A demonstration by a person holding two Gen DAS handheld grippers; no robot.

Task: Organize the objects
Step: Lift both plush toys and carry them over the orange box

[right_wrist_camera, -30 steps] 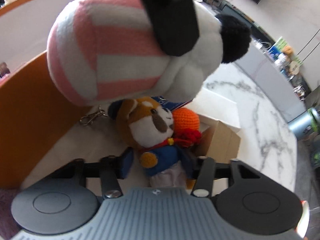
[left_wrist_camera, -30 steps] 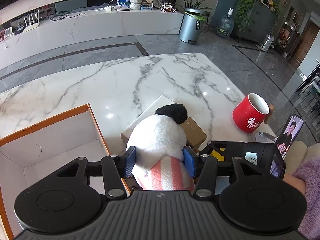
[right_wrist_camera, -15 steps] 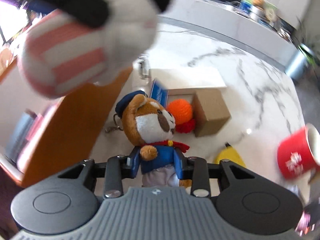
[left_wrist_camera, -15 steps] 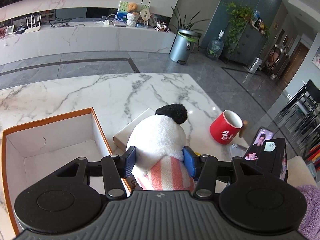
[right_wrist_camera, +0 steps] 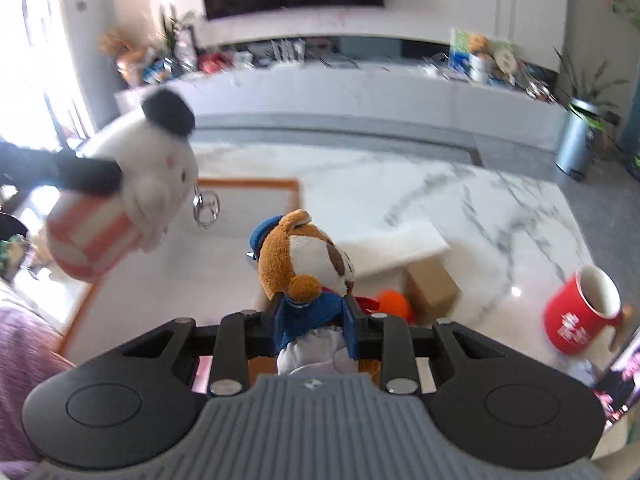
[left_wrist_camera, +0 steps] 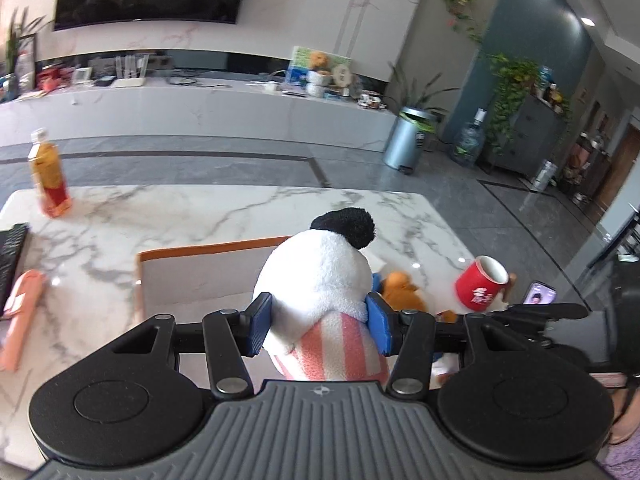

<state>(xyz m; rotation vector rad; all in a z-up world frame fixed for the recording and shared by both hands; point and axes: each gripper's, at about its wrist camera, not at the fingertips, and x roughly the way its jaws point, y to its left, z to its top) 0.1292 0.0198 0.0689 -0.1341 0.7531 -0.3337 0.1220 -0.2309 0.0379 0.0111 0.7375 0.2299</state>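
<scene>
My left gripper (left_wrist_camera: 318, 322) is shut on a white plush with a black ear and pink-striped body (left_wrist_camera: 320, 280) and holds it in the air over the orange-rimmed box (left_wrist_camera: 200, 276). The same plush shows at the left of the right wrist view (right_wrist_camera: 132, 196), its key ring dangling. My right gripper (right_wrist_camera: 312, 320) is shut on a brown bear plush in a blue coat and cap (right_wrist_camera: 308, 264), lifted above the table beside the box's right wall (right_wrist_camera: 298, 196).
A red mug (right_wrist_camera: 580, 308), a brown carton (right_wrist_camera: 432, 288), a white flat box (right_wrist_camera: 396, 248) and an orange knitted toy (right_wrist_camera: 394, 304) lie right of the box. A phone (left_wrist_camera: 540, 298) is near the mug. A drink bottle (left_wrist_camera: 50, 176) and a pink item (left_wrist_camera: 20, 312) are at the left.
Both grippers have risen and tilted up. The right gripper closed on the bear plush and lifted it off the table. The white plush moved left over the box.
</scene>
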